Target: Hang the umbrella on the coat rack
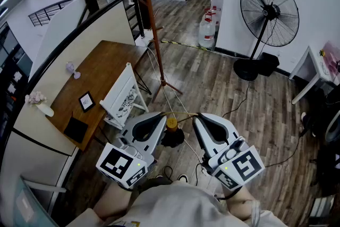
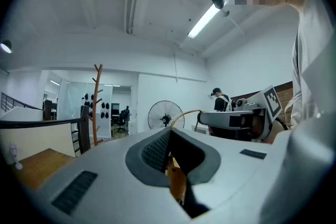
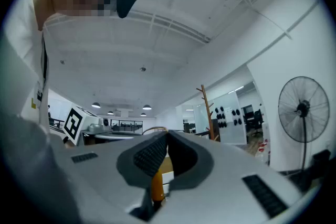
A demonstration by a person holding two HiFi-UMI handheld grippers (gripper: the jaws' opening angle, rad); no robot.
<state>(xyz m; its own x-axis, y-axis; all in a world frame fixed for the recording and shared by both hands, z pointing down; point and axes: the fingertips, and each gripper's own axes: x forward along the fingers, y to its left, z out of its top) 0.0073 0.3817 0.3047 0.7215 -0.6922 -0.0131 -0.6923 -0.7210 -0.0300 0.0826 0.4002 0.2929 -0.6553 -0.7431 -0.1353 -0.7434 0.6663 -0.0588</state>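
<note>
While both point up and forward, the left gripper (image 2: 168,136) and the right gripper (image 3: 167,139) are each seen clenched on the umbrella (image 1: 171,125), with its orange handle pinched between the jaws. The umbrella is held by the chest, black canopy folded, well apart from the wooden coat rack (image 1: 153,18).
</note>
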